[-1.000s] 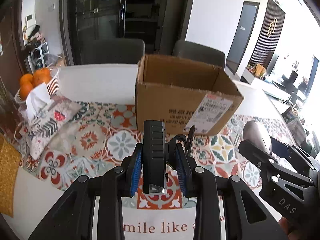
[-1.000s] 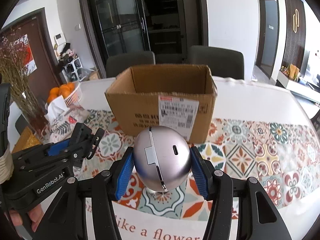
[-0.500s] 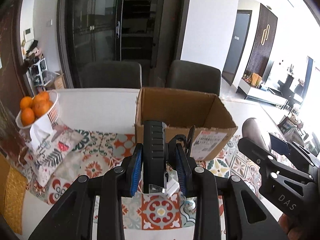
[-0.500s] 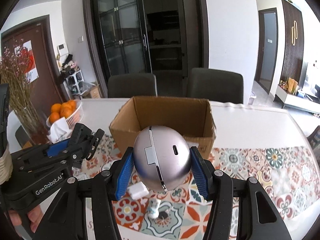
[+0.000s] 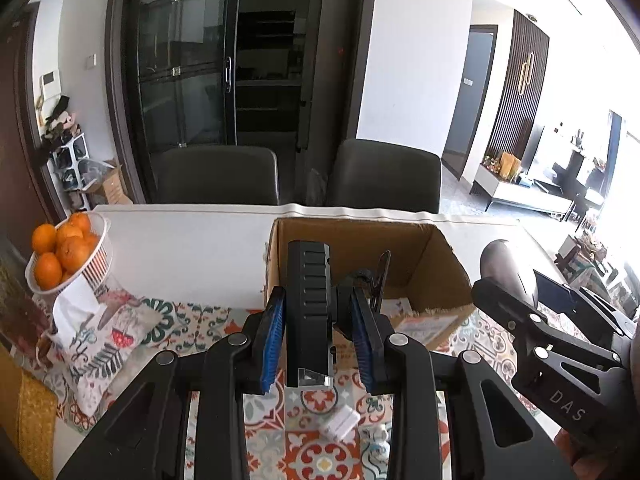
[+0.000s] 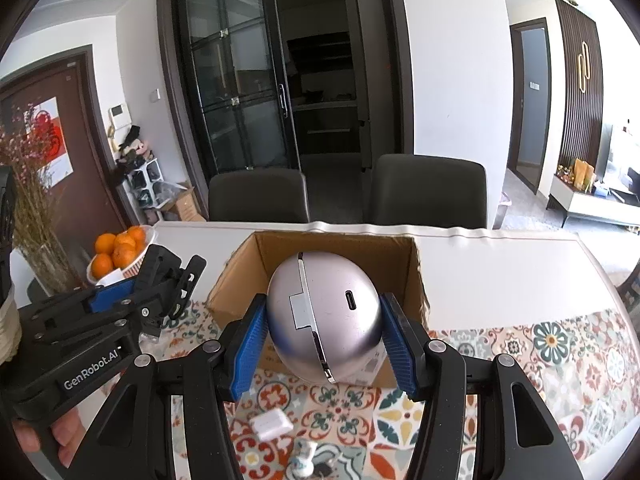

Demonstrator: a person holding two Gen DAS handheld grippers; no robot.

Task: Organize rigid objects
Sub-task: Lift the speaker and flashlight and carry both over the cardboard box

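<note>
My left gripper [image 5: 320,344] is shut on a black ribbed device with a clip [image 5: 310,308], held upright above the table in front of the open cardboard box [image 5: 436,256]. My right gripper [image 6: 324,340] is shut on a silver egg-shaped case [image 6: 324,316], held above the near wall of the same box [image 6: 240,264]. Each gripper shows in the other's view: the right gripper [image 5: 532,312] and the left gripper [image 6: 132,300]. A small white case [image 6: 271,424] and a small white figure [image 6: 303,458] lie on the patterned mat below.
A basket of oranges [image 5: 68,252] and a patterned tissue pouch [image 5: 100,332] stand at the left. Two dark chairs [image 5: 218,180] stand behind the white table [image 5: 180,248]. A vase with dried branches [image 6: 36,216] stands at the far left.
Both grippers have risen with their objects, so I now look down into the open box. The white case and small figure on the mat have come into view.
</note>
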